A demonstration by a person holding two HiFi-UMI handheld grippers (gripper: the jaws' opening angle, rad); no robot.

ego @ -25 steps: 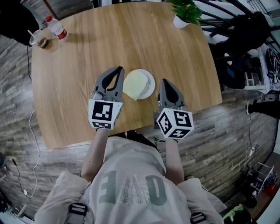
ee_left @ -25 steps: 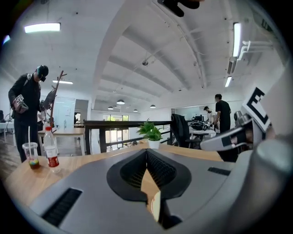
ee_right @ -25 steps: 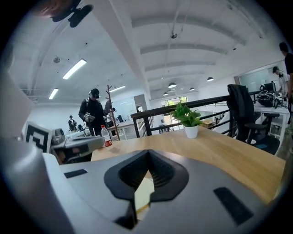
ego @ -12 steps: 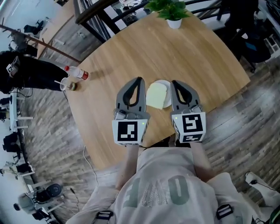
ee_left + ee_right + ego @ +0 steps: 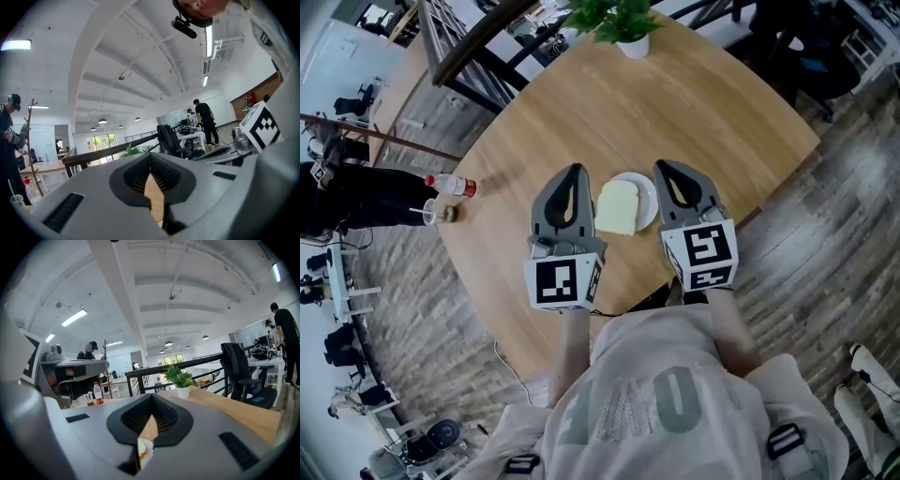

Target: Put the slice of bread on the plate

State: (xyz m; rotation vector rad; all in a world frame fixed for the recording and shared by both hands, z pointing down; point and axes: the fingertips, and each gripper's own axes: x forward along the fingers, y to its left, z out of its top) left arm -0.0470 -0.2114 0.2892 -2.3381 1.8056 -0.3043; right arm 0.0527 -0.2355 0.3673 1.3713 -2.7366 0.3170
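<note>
Already the slice of bread (image 5: 617, 207) lies on the plate (image 5: 650, 192), overhanging its rim toward the left gripper (image 5: 574, 171). Nothing else is on the plate. It sits on the surface (image 5: 703, 103) between the two grippers, with the right gripper (image 5: 665, 166) just beside its bare side. The slice's longer side seems to run roughly the way both grippers point, away from the person. Each gripper has its jaws together with nothing held. By this layout the task looks finished, and neither hand needs to reach in.
</note>
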